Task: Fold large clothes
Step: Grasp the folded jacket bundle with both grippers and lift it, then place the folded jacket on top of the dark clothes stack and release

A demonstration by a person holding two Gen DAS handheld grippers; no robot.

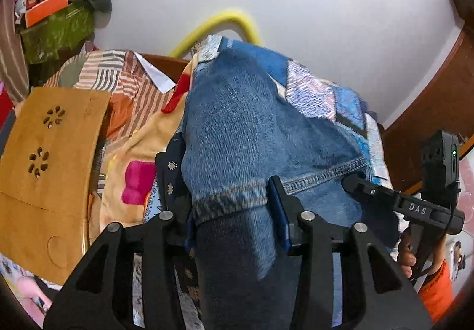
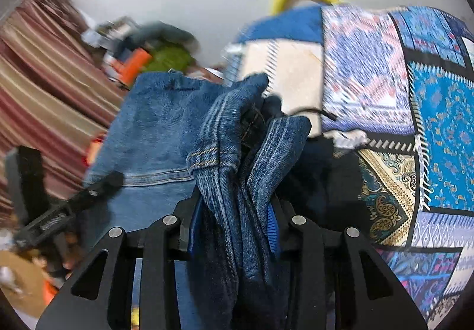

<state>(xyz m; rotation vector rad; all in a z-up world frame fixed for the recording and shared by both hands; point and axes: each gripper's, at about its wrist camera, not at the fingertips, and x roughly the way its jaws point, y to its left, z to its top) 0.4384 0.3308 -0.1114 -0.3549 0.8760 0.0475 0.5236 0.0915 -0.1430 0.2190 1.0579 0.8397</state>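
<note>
A pair of blue jeans (image 1: 237, 134) is lifted over the bed, and both grippers hold it. My left gripper (image 1: 231, 208) is shut on the jeans at a stitched hem edge; the denim fills the gap between its fingers. My right gripper (image 2: 234, 211) is shut on a bunched fold of the jeans (image 2: 237, 134), with several layers of denim between its fingers. In the left wrist view the right gripper (image 1: 355, 181) grips the jeans to the right of mine. In the right wrist view the left gripper (image 2: 109, 181) shows at the left on the denim.
A blue patchwork quilt (image 2: 429, 98) covers the bed under the jeans. A wooden lap table (image 1: 50, 152) lies at the left on striped and yellow bedding (image 1: 139, 89). A yellow hoop (image 1: 225, 18) leans on the white wall. Cluttered boxes (image 1: 53, 9) stand at far left.
</note>
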